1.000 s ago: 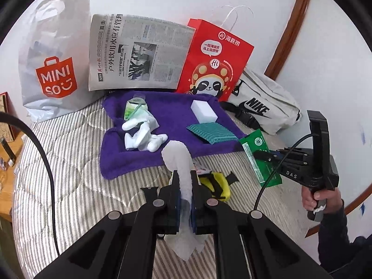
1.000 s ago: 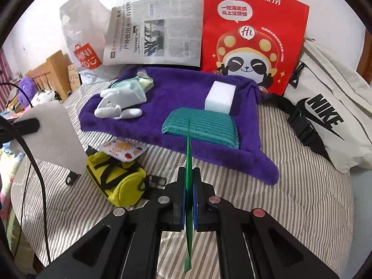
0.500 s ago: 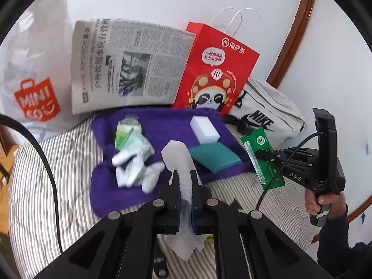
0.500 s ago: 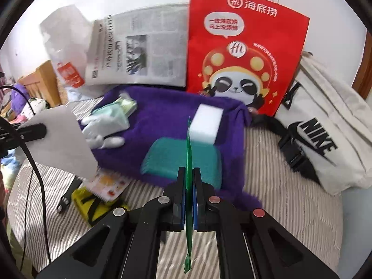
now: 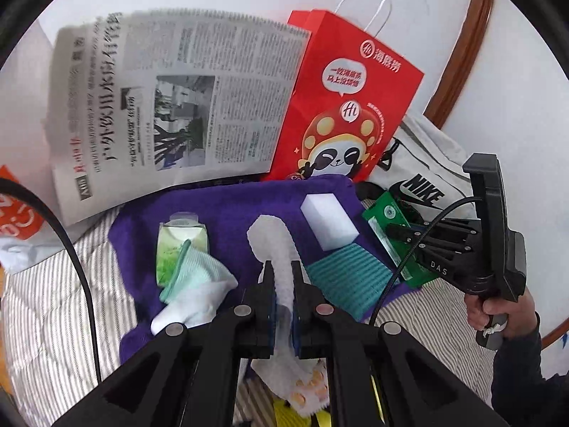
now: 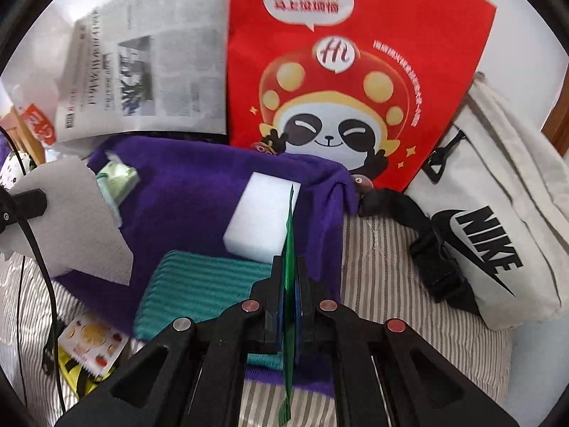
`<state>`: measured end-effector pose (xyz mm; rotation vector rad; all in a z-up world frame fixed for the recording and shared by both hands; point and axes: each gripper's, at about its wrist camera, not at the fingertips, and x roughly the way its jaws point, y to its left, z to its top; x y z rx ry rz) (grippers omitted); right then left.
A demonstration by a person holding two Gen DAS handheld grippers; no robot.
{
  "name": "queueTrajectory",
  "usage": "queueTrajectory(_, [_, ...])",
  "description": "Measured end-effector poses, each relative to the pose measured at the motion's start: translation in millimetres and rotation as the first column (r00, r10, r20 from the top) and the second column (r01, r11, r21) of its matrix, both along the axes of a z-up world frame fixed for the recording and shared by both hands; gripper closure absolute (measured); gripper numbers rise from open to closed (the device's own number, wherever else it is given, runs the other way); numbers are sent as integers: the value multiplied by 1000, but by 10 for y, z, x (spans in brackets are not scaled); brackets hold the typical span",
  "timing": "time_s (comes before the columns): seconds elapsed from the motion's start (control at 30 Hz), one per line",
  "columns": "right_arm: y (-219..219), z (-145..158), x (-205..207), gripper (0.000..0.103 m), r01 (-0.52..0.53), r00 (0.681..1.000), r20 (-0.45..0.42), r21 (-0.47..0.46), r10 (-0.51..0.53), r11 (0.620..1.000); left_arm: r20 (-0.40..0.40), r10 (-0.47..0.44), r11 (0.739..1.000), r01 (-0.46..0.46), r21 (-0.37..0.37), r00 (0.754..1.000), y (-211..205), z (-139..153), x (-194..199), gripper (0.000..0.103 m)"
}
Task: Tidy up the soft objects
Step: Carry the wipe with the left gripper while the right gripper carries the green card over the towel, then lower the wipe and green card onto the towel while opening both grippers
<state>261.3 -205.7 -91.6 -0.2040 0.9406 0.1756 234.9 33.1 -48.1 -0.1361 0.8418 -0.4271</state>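
Observation:
My left gripper [image 5: 282, 275] is shut on a white flat packet [image 5: 274, 238] that stands up between its pads, above the purple towel [image 5: 231, 210]. My right gripper [image 6: 291, 267] is shut on a thin green packet [image 6: 290, 235] seen edge-on; the left wrist view shows its green face [image 5: 386, 220] at the towel's right edge. On the towel lie a white sponge block [image 6: 263, 220], a teal ribbed cloth [image 6: 199, 284], a white sock bundle [image 5: 199, 295] and a pale green pack [image 5: 177, 245]. The white packet [image 6: 74, 220] appears at the left in the right wrist view.
A newspaper [image 5: 170, 106], a red panda paper bag [image 6: 341, 71] and a white Nike bag [image 6: 498, 220] lean against the wall behind the towel. A fruit-print sachet [image 6: 94, 345] and a yellow pouch [image 6: 78, 373] lie on the striped bedding [image 6: 409, 338] in front.
Both grippers have moved forward toward the purple towel and the bags, each still holding its packet. The towel's items now lie directly below the fingertips, and the yellow pouch has dropped to the frame's bottom.

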Motion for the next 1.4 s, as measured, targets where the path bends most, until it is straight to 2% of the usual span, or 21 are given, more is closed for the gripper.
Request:
queueTrajectory(0.33, [55, -93, 278, 99, 29, 1000, 7, -58, -28, 998, -26, -6, 1000, 6, -10, 1000, 33, -194, 360, 96])
queueTrajectory(0.47, [115, -239, 398, 99, 41, 999, 0, -111, -41, 993, -35, 0, 1000, 0, -8, 999, 47, -270, 466, 96])
queueTrajectory(0.53, [135, -314, 434, 99, 35, 999, -19, -108, -37, 993, -46, -1, 1000, 1, -2, 999, 51, -328, 518, 96])
queueTrajectory(0.63, [164, -385, 426, 98, 21, 999, -35, -86, -24, 996, -59, 15, 999, -13, 44, 998, 37, -414, 572, 96])
queueTrajectory(0.77, [181, -414, 406, 98, 16, 999, -27, -78, -18, 997, -85, 24, 997, -17, 82, 996, 13, -518, 640, 96])
queueTrajectory(1.17, [126, -381, 413, 96, -14, 1000, -28, -21, 13, 1000, -123, 24, 995, -12, 97, 992, 18, -700, 685, 95])
queueTrajectory(1.23, [104, -373, 414, 94, -15, 999, -32, -9, 14, 1000, -124, 24, 995, -12, 99, 992, 14, -706, 681, 95])
queueTrajectory(1.33, [51, -317, 392, 83, -13, 1000, -25, -4, 13, 1000, -129, 19, 995, -6, 99, 992, -1, -710, 673, 94])
queueTrajectory(1.4, [-3, -278, 422, 68, -14, 1000, -14, 3, 14, 1000, -131, 17, 995, -4, 101, 991, -16, -711, 668, 91])
